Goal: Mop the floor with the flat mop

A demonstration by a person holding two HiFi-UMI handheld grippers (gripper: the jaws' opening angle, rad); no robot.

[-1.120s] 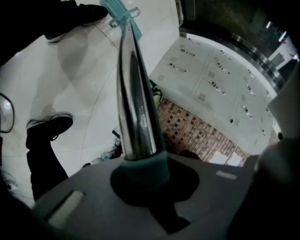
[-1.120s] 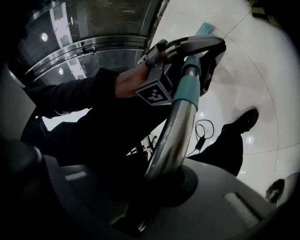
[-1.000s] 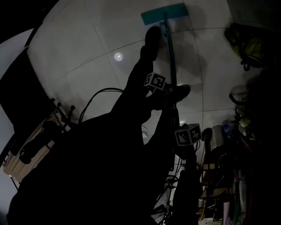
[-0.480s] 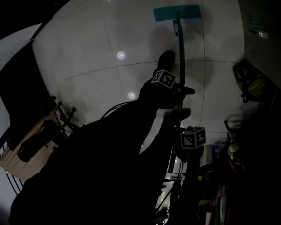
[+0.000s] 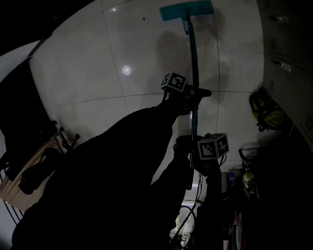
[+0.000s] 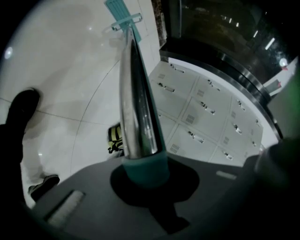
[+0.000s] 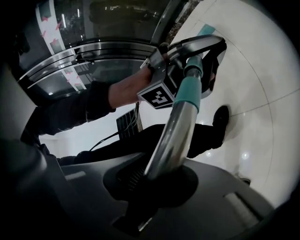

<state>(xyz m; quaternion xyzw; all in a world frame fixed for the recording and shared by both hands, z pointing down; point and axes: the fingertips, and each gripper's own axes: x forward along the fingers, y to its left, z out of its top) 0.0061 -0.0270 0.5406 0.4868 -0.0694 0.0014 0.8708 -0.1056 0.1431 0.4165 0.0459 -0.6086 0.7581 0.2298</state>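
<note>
Head view: left gripper [image 5: 193, 93] and right gripper [image 5: 191, 149] clamped on mop handle [image 5: 192, 49]; risks pad [image 5: 186, 10] snagging yellow bag [image 5: 264, 110] on wide sweep.

— What does the flat mop [image 5: 194, 58] look like?
— It has a teal rectangular head [image 5: 186, 10] on a long, shiny metal pole [image 6: 137, 103], with a teal sleeve [image 6: 145, 168] partway along.
— And how does it sit?
— The head lies flat on the pale tiled floor [image 5: 88, 68], far out in front. The pole slants up and back from the head's middle.
</note>
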